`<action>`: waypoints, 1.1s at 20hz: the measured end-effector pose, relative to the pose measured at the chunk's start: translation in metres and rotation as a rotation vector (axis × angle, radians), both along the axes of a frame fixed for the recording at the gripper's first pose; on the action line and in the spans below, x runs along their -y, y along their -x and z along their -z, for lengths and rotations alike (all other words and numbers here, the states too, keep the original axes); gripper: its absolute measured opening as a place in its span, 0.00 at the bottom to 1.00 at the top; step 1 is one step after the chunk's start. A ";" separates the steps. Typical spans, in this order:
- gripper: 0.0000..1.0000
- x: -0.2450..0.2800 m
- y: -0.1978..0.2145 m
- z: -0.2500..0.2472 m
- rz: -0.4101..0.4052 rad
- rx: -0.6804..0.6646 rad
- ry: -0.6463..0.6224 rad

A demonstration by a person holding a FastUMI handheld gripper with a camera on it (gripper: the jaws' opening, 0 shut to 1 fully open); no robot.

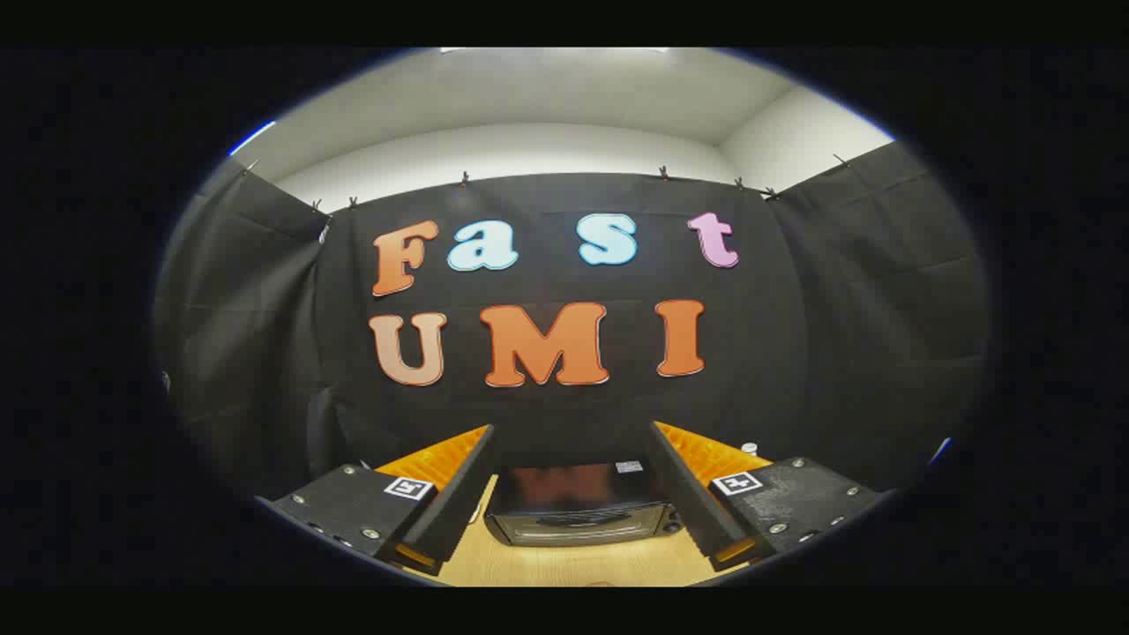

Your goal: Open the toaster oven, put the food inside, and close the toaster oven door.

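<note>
The gripper (573,520) hangs above a pale wooden table (573,564) with its two fingers spread wide apart, released and grasping nothing; each finger (450,503) angles inward toward the far side, and a small square black-and-white marker (408,487) sits on top of each finger's block. Bare tabletop with a light grain lies between the fingers at the near side. Just ahead, framed between the two fingers and apart from both, stands the oven (578,507), a dark, glossy box seen from above and in front; its top reflects a blurred reddish patch and carries a small pale label (629,466) near its far right corner. Its door looks closed, with a dark handle across the front, and what may be knobs show at its right end, too small to be sure. The food cannot be made out. A small whitish object (750,448) peeks up beyond the right finger, too small to identify. Behind the oven rises the booth's wall (776,353) of black cloth, clipped along its top edge and wrapping round to the left and right as folded side panels. Farther off, above the cloth, are pale room walls (529,145) meeting in a corner at the right, and a light ceiling (547,84).
</note>
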State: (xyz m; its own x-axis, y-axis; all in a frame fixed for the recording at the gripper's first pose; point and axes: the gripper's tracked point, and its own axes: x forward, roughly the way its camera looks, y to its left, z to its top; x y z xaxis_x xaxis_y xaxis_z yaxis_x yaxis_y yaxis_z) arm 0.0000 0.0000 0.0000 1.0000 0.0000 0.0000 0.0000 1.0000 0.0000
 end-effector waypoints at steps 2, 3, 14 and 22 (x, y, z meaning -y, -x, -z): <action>0.99 -0.001 0.000 0.000 -0.001 0.000 -0.001; 0.99 -0.001 0.002 0.000 -0.003 0.000 -0.001; 0.99 -0.008 0.001 0.003 -0.014 -0.006 0.003; 0.99 -0.010 -0.003 0.015 -0.021 -0.020 0.016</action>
